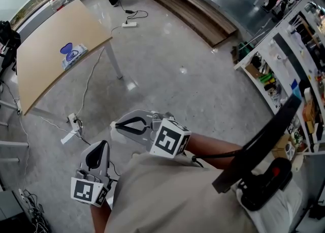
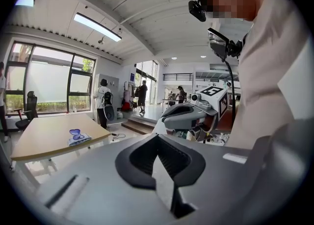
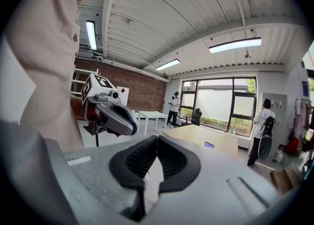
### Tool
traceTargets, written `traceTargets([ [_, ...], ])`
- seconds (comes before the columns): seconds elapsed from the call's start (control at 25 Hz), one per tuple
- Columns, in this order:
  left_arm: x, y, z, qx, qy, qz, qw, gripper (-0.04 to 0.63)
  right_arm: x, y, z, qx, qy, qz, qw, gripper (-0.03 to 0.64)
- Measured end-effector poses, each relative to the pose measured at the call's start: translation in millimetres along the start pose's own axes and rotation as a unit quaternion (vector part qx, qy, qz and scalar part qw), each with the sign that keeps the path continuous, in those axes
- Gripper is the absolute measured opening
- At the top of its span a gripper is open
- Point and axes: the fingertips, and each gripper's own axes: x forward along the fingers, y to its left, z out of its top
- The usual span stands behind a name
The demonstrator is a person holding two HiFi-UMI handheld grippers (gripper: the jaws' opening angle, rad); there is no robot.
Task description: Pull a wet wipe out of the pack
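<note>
The wet wipe pack (image 1: 73,54), white with a blue lid, lies on a light wooden table (image 1: 45,69) far off at the upper left. It is small in the left gripper view (image 2: 78,137) and a blue dot in the right gripper view (image 3: 209,145). My left gripper (image 1: 101,144) and right gripper (image 1: 116,124) are held close to the person's body, over the floor and well away from the table. Both are shut with nothing between the jaws (image 2: 157,136) (image 3: 157,138). Each gripper shows in the other's view: the right gripper (image 2: 189,113), the left gripper (image 3: 115,116).
Grey floor lies between me and the table, with a power strip (image 1: 71,125) and cables near the table leg (image 1: 114,62). Wooden steps (image 1: 190,11) run at the top; shelving (image 1: 284,69) stands at right. People (image 2: 103,102) stand in the distance.
</note>
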Motion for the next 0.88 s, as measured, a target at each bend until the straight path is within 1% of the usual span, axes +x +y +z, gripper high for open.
traceTargets([
  [0.16, 2, 1, -2, 0.0, 0.008, 0.004, 1.0, 0.006, 0, -1, -3, -0.001, -0.002, -0.001, 1.0, 0.006],
  [0.36, 5, 1, -4, 0.01, -0.007, -0.009, 0.9999, 0.006, 0, 0, -4, -0.005, -0.002, 0.002, 1.0, 0.006],
  [0.68, 12, -3, -1, -0.006, 0.004, 0.005, 1.0, 0.006, -6, -1, -3, -0.008, 0.002, 0.006, 1.0, 0.006],
  [0.88, 12, 0, -6, -0.001, -0.005, -0.001, 1.0, 0.006, -2, -2, -4, -0.011, -0.002, 0.011, 1.0, 0.006],
])
